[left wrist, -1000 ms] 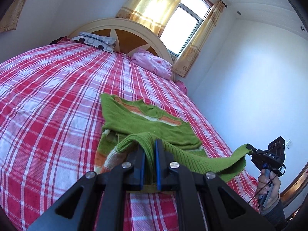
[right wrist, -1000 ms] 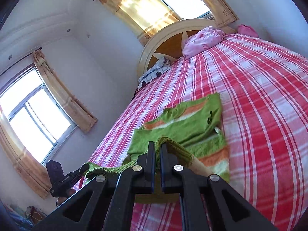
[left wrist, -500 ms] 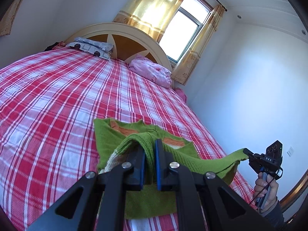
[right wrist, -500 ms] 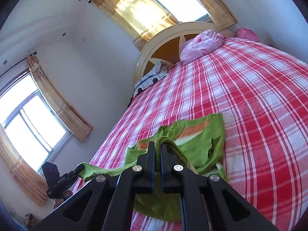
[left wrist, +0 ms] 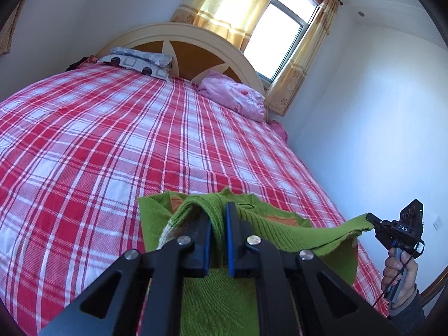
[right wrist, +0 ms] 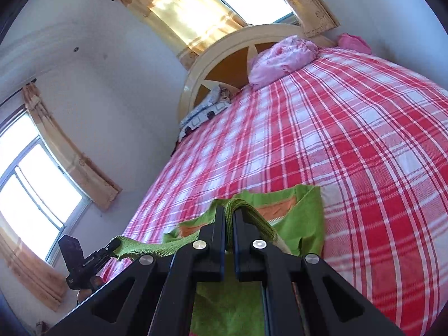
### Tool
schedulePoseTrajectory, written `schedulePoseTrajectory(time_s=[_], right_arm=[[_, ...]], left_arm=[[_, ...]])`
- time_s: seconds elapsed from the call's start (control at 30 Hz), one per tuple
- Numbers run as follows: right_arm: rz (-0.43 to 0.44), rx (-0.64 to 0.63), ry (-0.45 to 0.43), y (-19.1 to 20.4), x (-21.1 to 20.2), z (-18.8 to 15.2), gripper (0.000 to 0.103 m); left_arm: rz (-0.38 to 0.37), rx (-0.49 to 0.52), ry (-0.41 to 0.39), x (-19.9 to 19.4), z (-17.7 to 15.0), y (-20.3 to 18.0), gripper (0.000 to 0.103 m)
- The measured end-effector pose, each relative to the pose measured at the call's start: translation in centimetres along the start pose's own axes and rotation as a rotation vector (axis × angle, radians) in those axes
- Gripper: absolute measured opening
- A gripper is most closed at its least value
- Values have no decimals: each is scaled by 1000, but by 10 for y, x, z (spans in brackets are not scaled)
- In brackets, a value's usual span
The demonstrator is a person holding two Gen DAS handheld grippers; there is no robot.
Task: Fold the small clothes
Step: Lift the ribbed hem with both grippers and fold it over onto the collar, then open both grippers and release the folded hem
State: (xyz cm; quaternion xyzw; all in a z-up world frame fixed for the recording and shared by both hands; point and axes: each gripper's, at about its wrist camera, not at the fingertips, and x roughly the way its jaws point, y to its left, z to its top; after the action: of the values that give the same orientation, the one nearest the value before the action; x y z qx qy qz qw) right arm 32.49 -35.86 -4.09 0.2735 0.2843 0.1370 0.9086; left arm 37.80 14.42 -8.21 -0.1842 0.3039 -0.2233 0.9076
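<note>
Green ribbed knit sweater point(left wrist: 282, 226), 1 only, lies on the red-and-white plaid bed point(left wrist: 112, 154); the left gripper point(left wrist: 217, 224) pinches its hem, 2 pillows beyond. Right view: the right gripper point(right wrist: 229, 224) pinches the hem too; the sweater's lower part is hidden behind its black frame.

The green knitted sweater point(left wrist: 282, 224) lies on the red-and-white checked bed point(left wrist: 112, 145), at the end far from the arched wooden headboard point(left wrist: 196, 47); two pillows rest against that headboard.
</note>
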Motion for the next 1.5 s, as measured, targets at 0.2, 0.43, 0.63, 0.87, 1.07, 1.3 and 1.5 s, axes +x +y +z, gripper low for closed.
schedulePoseTrajectory(time_s=[0.2, 0.43, 0.63, 0.87, 1.07, 1.3, 1.5], right_arm=[[-54, 53, 64, -34, 50, 9, 4], [-128, 91, 112, -71, 100, 10, 4], [-176, 91, 141, -83, 130, 18, 4], [-322, 49, 170, -89, 142, 19, 83], [-311, -53, 96, -65, 99, 9, 88], [-213, -235, 296, -10, 93, -63, 85], [-350, -383, 313, -10, 76, -108, 67]], left_arm=[[38, -22, 67, 51, -3, 19, 10], [69, -28, 118, 87, -5, 31, 10], [102, -39, 161, 112, 0, 40, 11], [116, -110, 148, 93, -5, 48, 52], [224, -21, 153, 66, -30, 37, 59], [340, -39, 212, 59, -68, 47, 61], [371, -2, 220, 43, -81, 41, 63]])
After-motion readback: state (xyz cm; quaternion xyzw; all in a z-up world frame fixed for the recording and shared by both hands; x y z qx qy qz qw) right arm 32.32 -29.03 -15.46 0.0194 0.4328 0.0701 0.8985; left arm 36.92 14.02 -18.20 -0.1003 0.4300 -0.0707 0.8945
